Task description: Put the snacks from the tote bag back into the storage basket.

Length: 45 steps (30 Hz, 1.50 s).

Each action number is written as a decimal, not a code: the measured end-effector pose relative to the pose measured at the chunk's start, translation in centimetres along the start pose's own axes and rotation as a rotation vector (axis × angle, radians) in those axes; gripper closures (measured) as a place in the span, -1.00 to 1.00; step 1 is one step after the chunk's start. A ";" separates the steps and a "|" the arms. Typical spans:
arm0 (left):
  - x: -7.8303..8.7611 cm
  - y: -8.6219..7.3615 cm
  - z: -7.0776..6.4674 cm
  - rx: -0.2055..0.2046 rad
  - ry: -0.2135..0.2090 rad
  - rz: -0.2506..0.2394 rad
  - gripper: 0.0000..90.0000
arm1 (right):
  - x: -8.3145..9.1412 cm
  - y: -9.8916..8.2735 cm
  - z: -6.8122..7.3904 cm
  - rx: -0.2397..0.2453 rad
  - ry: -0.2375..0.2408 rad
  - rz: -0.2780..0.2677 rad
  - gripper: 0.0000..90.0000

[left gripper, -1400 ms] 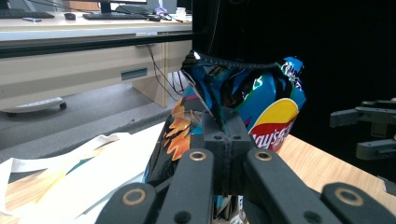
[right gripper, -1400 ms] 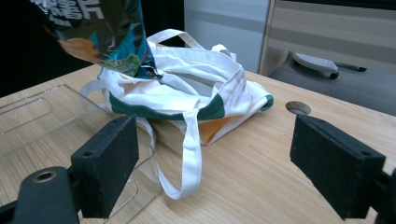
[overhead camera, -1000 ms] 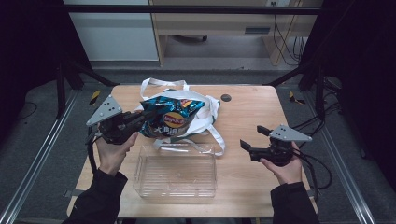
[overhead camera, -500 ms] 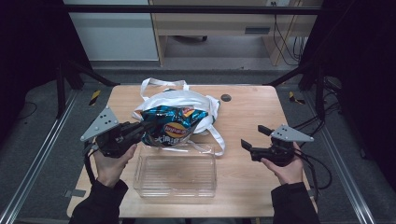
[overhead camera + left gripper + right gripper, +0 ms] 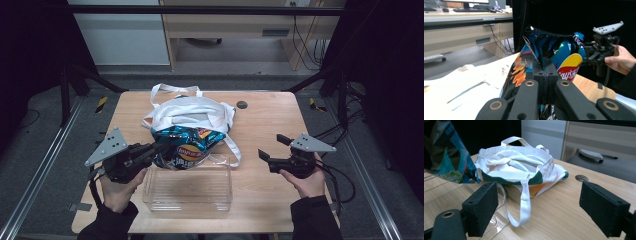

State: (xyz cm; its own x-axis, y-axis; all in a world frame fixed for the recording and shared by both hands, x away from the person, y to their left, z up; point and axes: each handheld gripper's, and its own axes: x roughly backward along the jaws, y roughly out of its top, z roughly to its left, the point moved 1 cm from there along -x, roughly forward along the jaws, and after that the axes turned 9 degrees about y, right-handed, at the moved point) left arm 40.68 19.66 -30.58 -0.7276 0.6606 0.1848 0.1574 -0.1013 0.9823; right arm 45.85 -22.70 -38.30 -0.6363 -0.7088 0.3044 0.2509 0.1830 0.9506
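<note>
A blue Lay's chip bag [image 5: 187, 145] hangs off the table, just beyond the far rim of a clear plastic box [image 5: 188, 189]. My left gripper [image 5: 156, 149] is shut on the bag's edge; in the left gripper view its jaws pinch the foil of the chip bag [image 5: 554, 53]. In the right gripper view the bag [image 5: 446, 157] shows at the upper left. A white tote bag [image 5: 192, 112] with green trim lies open behind it, also seen as the tote bag [image 5: 519, 168]. My right gripper [image 5: 272, 151] stands open at the table's right, with nothing between its jaws.
The wooden table [image 5: 270, 120] has a round cable hole [image 5: 242, 104] at its far right. One tote strap [image 5: 525, 202] trails toward the clear box [image 5: 456, 197]. Dark frame posts stand at both sides of the table.
My left gripper has carried the chip bag out of the tote, toward me and down to the far rim of the clear box. The right gripper has stayed put.
</note>
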 end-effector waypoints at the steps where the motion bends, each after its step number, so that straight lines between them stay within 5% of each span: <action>1: 0.1 -0.1 -0.1 -0.001 -0.003 0.005 1.00 | 0.0 0.0 0.0 0.001 0.000 -0.001 -0.65; 10: -0.1 -1.4 -0.6 0.009 -0.016 0.028 1.00 | 0.0 0.0 0.0 0.003 0.001 0.002 -0.65; 30: -4.1 -5.6 0.7 0.070 0.005 0.143 1.00 | -0.2 -0.3 -0.2 -0.002 0.000 0.014 -0.65; 45: -5.0 -6.8 2.8 0.109 0.096 0.149 0.98 | -0.4 -0.5 -0.1 0.000 0.000 0.021 -0.65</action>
State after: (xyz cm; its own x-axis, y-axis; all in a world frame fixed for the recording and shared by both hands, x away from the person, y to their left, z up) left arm 45.10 19.17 -38.27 -0.7501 0.5703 0.3349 0.3354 -0.1084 0.9358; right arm 46.12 -22.56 -38.88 -0.6307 -0.7048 0.3247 0.2646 0.1980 0.9438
